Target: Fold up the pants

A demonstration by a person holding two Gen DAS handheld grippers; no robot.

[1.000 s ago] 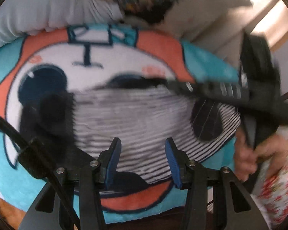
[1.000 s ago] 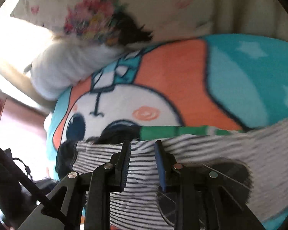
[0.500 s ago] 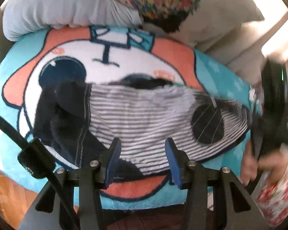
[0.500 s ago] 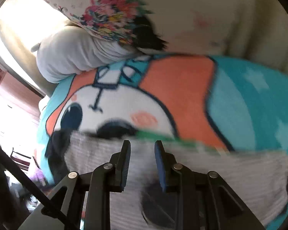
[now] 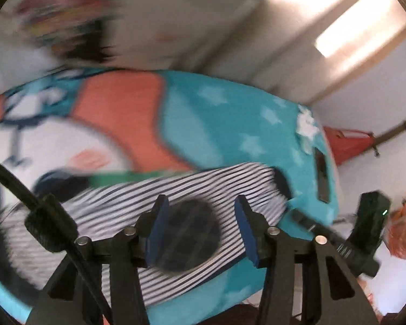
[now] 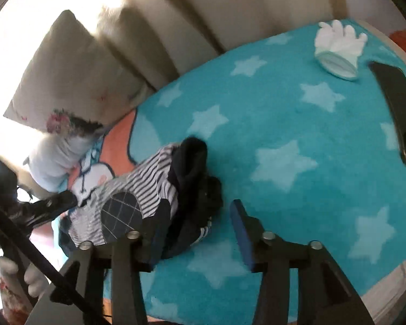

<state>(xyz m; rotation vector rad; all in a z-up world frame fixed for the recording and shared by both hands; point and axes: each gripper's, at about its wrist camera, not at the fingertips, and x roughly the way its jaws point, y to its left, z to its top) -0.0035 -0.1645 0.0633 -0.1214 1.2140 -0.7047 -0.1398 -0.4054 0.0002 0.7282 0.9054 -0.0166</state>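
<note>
The striped pants (image 5: 159, 197) with a dark round patch lie folded on the teal cartoon blanket (image 5: 216, 124). In the right wrist view the pants (image 6: 149, 189) lie in a bundle with dark fabric on their right side. My left gripper (image 5: 201, 230) is open and empty, just above the patch. My right gripper (image 6: 200, 233) is open and empty over the bundle's near right edge. The left gripper (image 6: 48, 205) shows at the left of the right wrist view, and the right gripper (image 5: 365, 233) at the right of the left wrist view.
A white glove (image 6: 338, 46) and a black phone (image 6: 398, 108) lie at the far right of the blanket (image 6: 297, 149). Pillows (image 6: 67, 81) rest against the beige headboard (image 6: 203, 13). A red object (image 5: 349, 143) sits beyond the blanket edge.
Both grippers have swung to the right over the blanket. My right gripper has opened wide and backed away from the pants. The left view is now motion-blurred.
</note>
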